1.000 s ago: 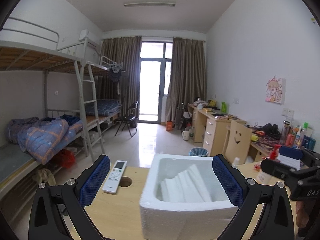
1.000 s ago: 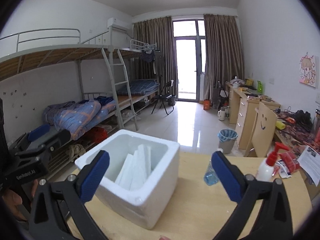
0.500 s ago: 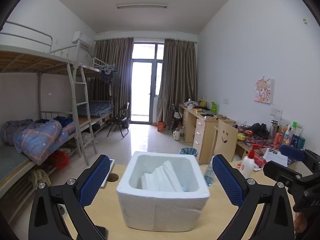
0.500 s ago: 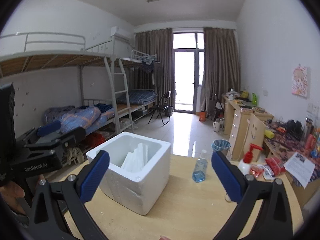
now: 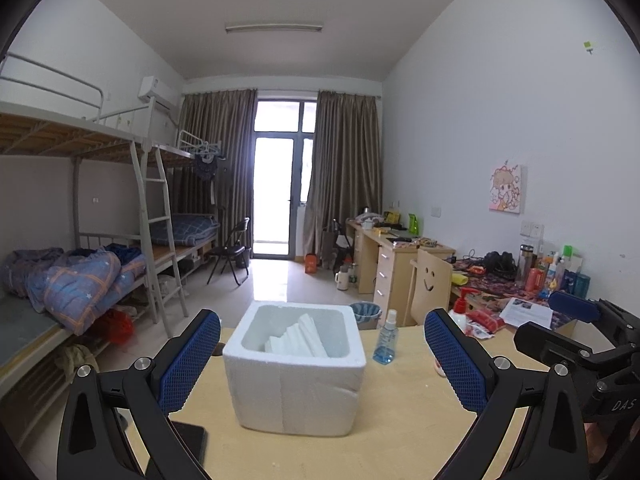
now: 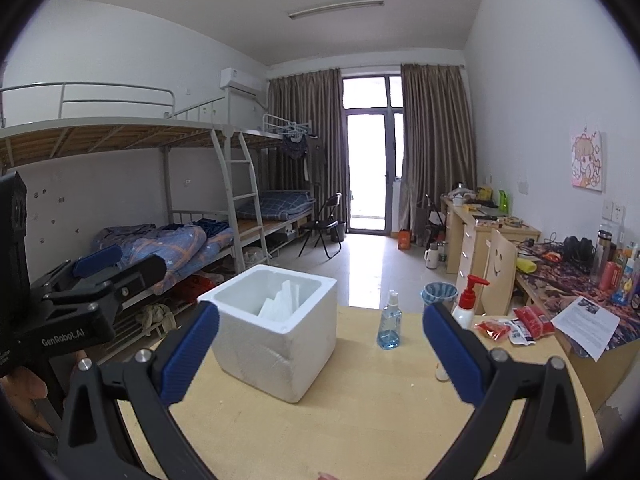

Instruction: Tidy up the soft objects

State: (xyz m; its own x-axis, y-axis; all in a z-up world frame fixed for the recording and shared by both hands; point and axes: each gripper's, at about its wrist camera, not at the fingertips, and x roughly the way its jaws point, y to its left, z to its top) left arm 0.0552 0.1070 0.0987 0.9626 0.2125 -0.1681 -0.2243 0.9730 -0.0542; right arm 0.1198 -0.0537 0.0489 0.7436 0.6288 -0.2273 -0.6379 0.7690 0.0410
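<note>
My left camera sat back from the foam box, facing it square down the room; my right camera viewed it from the right — both shared the spray bottle.

daylight from balcony door, blown out; floor glare; sharp focus; fisheye bending, dark corners.

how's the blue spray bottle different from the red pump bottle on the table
The spray bottle is clear with blue liquid at the bottom and a slim clear spray cap; the pump bottle is opaque white with a red pump head. The spray bottle stands nearer the foam box; the pump bottle is partly hidden behind a tongs finger. Both stand upright on the table.
</note>
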